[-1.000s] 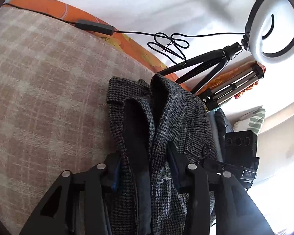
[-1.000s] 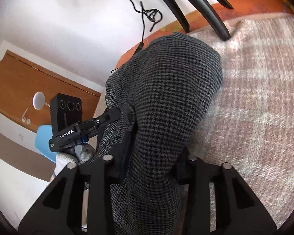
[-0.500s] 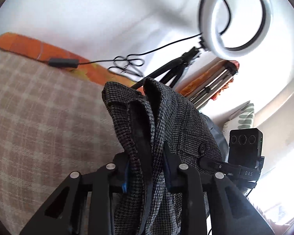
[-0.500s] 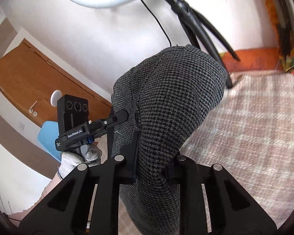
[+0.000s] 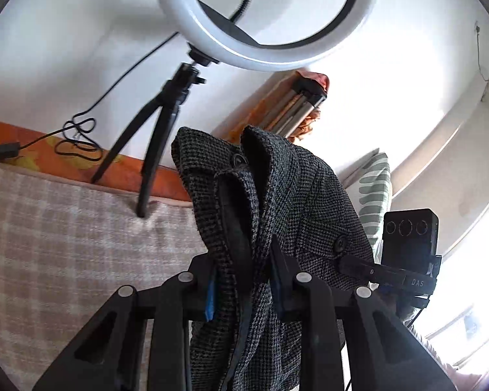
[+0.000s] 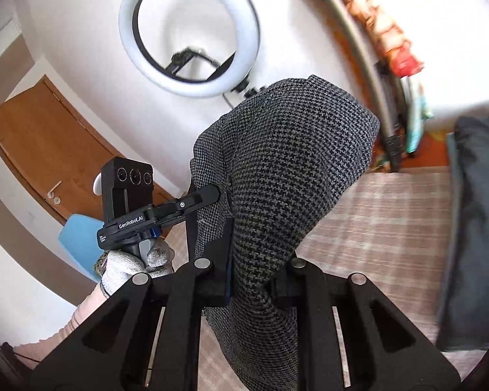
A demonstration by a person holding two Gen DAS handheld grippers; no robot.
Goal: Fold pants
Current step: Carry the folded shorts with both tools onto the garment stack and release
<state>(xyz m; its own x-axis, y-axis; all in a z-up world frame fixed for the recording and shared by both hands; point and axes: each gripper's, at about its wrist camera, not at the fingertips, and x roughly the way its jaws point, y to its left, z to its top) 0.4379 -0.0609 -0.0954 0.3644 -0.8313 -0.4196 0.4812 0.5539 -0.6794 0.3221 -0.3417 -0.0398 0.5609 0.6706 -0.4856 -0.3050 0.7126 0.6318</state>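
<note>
The pants (image 5: 296, 202) are dark grey houndstooth with buttons at the waistband. My left gripper (image 5: 244, 280) is shut on a bunched edge of them, and the cloth stands up over the fingers. My right gripper (image 6: 260, 280) is shut on another part of the pants (image 6: 293, 169), which drape over it in a big fold. Both hold the pants lifted above the checked beige cover (image 5: 65, 244). The right gripper shows in the left wrist view (image 5: 404, 260). The left gripper shows in the right wrist view (image 6: 137, 208), held by a gloved hand.
A ring light (image 5: 264, 16) on a small black tripod (image 5: 153, 150) stands at the far edge of the cover, with its cable (image 5: 78, 137) on an orange sheet. A folded tripod (image 5: 293, 104) leans on the wall. A dark cushion (image 6: 472, 221) lies at right, a wooden door (image 6: 49, 150) at left.
Both grippers have risen and tilted upward with the pants, lifting them off the cover. The jaws have closed tighter on the cloth. The ring light now fills the upper view.
</note>
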